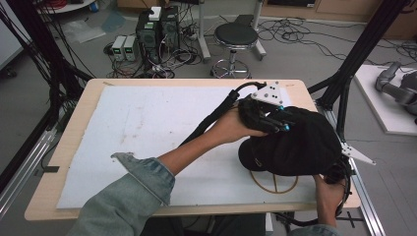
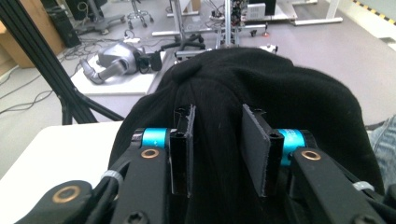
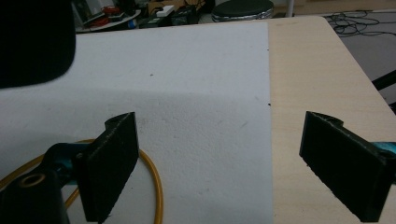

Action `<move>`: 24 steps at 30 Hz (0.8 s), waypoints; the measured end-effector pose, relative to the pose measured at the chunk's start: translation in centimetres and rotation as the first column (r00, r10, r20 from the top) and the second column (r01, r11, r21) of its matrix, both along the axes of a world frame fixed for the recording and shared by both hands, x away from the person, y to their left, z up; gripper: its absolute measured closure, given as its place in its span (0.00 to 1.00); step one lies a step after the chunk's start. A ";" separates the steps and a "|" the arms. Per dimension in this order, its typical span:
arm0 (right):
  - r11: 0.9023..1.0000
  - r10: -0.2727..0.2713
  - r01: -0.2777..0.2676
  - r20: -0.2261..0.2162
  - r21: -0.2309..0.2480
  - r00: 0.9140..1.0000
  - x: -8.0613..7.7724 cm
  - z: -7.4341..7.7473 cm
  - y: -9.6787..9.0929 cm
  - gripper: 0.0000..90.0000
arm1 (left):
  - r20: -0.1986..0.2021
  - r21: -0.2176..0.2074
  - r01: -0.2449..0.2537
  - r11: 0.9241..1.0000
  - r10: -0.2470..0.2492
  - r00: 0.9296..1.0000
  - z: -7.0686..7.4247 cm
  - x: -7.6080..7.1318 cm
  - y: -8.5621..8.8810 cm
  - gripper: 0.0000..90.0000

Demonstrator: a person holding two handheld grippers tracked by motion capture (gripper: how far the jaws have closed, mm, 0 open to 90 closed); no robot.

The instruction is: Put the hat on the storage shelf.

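Observation:
A black knitted hat (image 1: 300, 142) sits raised over a yellow ring base (image 1: 274, 185) at the right of the white foam sheet (image 1: 147, 132). My left gripper (image 1: 284, 123) reaches across from the left and rests on the hat's crown. In the left gripper view its jaws (image 2: 217, 149) stand a little apart with hat fabric (image 2: 261, 88) lying between them, not pinched. My right gripper (image 3: 219, 154) is wide open with nothing between its pads, low beside the yellow ring (image 3: 152, 177) under the hat's edge (image 3: 32, 42). Its hand (image 1: 327, 196) comes in at the bottom right.
The foam sheet covers most of a wooden table (image 1: 74, 142). Black frame posts (image 1: 359, 54) rise beside the table's right edge. A round stool (image 1: 236, 37) and boxes with cables stand on the floor behind. A grey robot arm (image 1: 398, 86) lies on a white board to the right.

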State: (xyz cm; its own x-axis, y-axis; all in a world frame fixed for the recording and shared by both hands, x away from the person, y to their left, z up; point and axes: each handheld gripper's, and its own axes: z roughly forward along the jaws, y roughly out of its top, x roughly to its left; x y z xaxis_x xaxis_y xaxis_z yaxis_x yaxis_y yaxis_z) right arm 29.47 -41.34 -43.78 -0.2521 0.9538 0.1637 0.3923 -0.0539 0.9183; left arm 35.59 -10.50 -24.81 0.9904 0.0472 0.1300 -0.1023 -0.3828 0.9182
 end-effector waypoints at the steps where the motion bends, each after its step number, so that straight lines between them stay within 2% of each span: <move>1: 1.000 0.000 0.000 -0.002 0.003 1.000 0.0 0.0 0.0 0.13 | -0.007 -0.001 0.001 1.000 -0.001 1.000 -0.1 0.0 0.0 0.70; 8: 1.000 -0.001 0.001 -0.007 0.002 1.000 0.0 -0.1 0.0 0.13 | -0.032 0.011 -0.013 1.000 0.013 0.999 -0.1 0.4 0.3 0.59; 12: 1.000 -0.004 0.004 -0.008 0.006 1.000 0.0 -0.1 -0.1 0.13 | -0.022 -0.011 -0.024 1.000 0.024 0.999 0.4 0.5 1.3 0.56; 14: 1.000 -0.005 0.005 -0.005 0.004 1.000 0.0 -0.1 -0.2 0.13 | -0.019 -0.034 -0.042 0.999 0.041 0.999 0.7 0.6 2.1 0.54; 18: 1.000 -0.007 0.007 -0.003 0.007 1.000 0.0 -0.1 -0.3 0.13 | -0.020 -0.047 -0.081 0.996 0.080 0.997 0.9 1.2 3.8 0.51; 21: 1.000 -0.009 0.009 0.003 -0.001 1.000 0.0 -0.2 -0.4 0.13 | -0.027 -0.055 -0.120 0.991 0.119 0.993 1.0 1.7 5.2 0.49; 24: 1.000 -0.011 0.011 -0.001 0.005 1.000 0.0 -0.2 -0.4 0.13 | -0.015 -0.047 -0.170 0.984 0.169 0.985 1.0 2.2 7.1 0.48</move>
State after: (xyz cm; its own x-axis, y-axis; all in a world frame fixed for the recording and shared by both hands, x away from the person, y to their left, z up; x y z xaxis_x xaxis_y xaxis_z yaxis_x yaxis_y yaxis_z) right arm 29.45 -41.75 -43.94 -0.2418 0.9556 0.1685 0.3928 -0.0624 0.9175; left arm 37.79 -3.40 -23.76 0.9689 0.2204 0.1129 -0.0296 -0.3497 0.9364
